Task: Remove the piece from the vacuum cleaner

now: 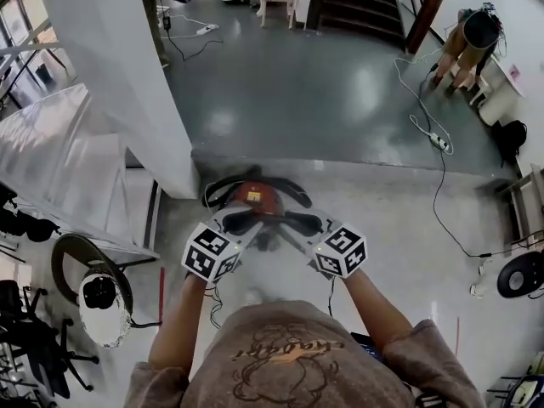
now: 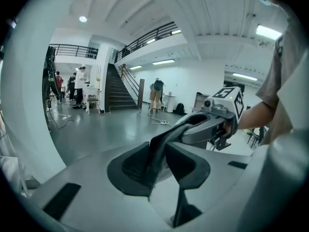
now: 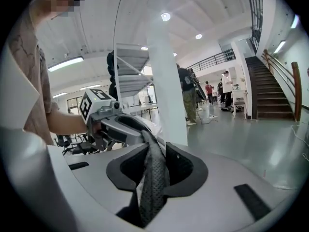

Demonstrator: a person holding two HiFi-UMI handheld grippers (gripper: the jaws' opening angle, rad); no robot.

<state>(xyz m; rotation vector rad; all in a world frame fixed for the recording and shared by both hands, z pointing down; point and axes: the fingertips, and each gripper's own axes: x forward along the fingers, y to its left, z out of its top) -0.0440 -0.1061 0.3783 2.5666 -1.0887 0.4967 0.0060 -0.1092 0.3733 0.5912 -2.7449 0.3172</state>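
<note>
A red and black vacuum cleaner (image 1: 257, 195) stands on the floor just ahead of me. Above it I hold a dark grey, mesh-textured strip (image 1: 270, 229) stretched between both grippers. My left gripper (image 1: 242, 223) is shut on one end and my right gripper (image 1: 302, 225) on the other, their jaws facing each other. In the left gripper view the strip (image 2: 161, 146) runs from between the jaws of the left gripper (image 2: 159, 164) up to the right gripper (image 2: 212, 122). In the right gripper view the strip (image 3: 153, 178) hangs between the jaws of the right gripper (image 3: 155, 166) and leads to the left gripper (image 3: 116, 127).
A white pillar (image 1: 127, 75) rises close on the left, with a railing and black chairs (image 1: 34, 338) beyond it. A white round device (image 1: 102, 308) lies at lower left. A cable (image 1: 442, 185) with a power strip (image 1: 439, 141) crosses the floor on the right. A person (image 1: 467, 45) bends at the back right.
</note>
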